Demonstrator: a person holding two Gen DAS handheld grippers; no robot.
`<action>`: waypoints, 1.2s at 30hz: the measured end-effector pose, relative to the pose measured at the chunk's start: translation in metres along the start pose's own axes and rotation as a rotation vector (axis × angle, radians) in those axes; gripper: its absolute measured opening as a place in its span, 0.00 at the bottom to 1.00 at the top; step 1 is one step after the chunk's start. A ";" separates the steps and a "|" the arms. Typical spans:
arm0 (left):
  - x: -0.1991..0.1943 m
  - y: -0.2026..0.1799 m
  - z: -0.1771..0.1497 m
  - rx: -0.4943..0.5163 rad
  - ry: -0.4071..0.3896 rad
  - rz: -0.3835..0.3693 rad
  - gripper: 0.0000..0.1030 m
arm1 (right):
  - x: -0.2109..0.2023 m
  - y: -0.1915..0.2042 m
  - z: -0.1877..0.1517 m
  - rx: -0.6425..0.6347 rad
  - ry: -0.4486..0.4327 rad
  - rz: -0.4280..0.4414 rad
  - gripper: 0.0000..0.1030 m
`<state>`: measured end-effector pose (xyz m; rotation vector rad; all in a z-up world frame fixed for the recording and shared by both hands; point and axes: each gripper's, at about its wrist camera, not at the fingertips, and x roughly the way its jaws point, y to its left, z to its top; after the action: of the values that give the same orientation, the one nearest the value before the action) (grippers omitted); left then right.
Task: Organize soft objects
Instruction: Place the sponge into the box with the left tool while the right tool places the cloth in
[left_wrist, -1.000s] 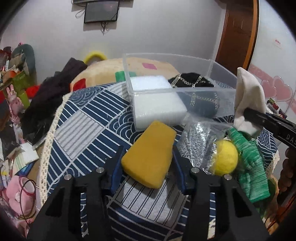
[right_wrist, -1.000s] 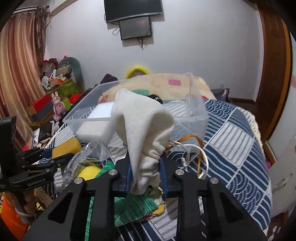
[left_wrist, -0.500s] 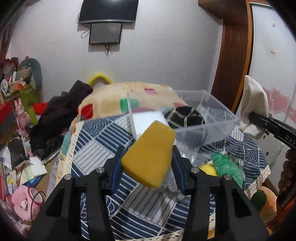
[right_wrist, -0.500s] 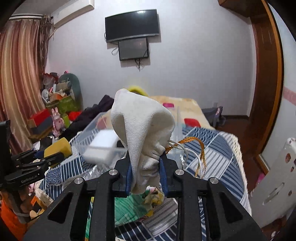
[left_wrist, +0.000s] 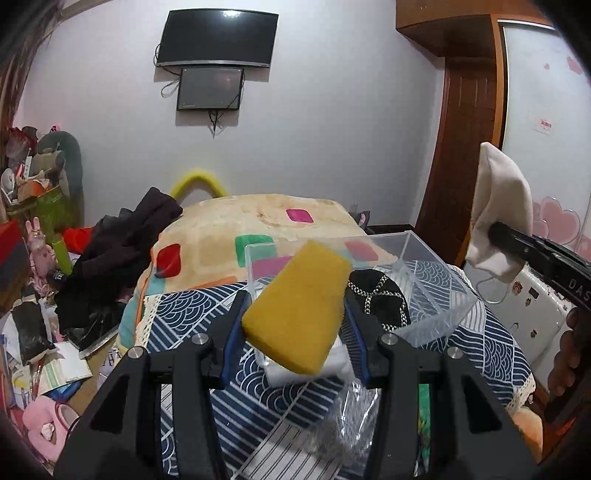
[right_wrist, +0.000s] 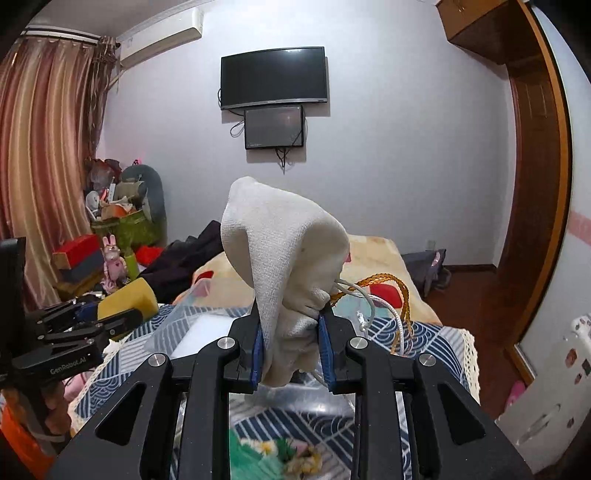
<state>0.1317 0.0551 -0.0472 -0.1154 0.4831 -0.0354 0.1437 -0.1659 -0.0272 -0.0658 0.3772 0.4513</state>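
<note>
The left tool (left_wrist: 295, 332) is clenched on a yellow sponge (left_wrist: 297, 310), which stands up and forward between its fingers, raised over the near end of the clear plastic bin (left_wrist: 436, 280) just ahead of it; held this high, it looks ready to be dropped in beside the white foam block (left_wrist: 341, 356) showing under the sponge and the black patterned item (left_wrist: 380, 295) to the tool's right. The right tool (right_wrist: 291, 343) grips a cream cloth pouch (right_wrist: 284, 266) by its gathered neck, so the body stands up above the fingers and the white and orange cords (right_wrist: 384, 295) trail off to the tool's right, clear of the bin below. Both loads hang above the table, whose blue patterned cloth (left_wrist: 491, 343) spreads under the tools. The sponge is a thick, porous wedge, barely dented by the grip. The pouch is a towel-textured sack, puckered where pinched. Green knitted fabric (right_wrist: 258, 458) lies blurred beneath the right tool, seemingly unsorted.
</note>
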 end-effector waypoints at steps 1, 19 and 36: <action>0.004 0.000 0.002 -0.002 0.004 -0.003 0.46 | 0.005 0.000 0.000 -0.003 0.007 -0.002 0.22; 0.080 -0.018 -0.016 0.052 0.142 -0.026 0.47 | 0.065 -0.003 -0.029 -0.043 0.230 -0.053 0.22; 0.072 -0.015 -0.022 0.018 0.152 -0.030 0.69 | 0.054 -0.007 -0.024 -0.060 0.244 -0.041 0.62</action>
<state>0.1846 0.0339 -0.0981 -0.1024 0.6329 -0.0785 0.1834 -0.1534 -0.0693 -0.1879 0.6008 0.4146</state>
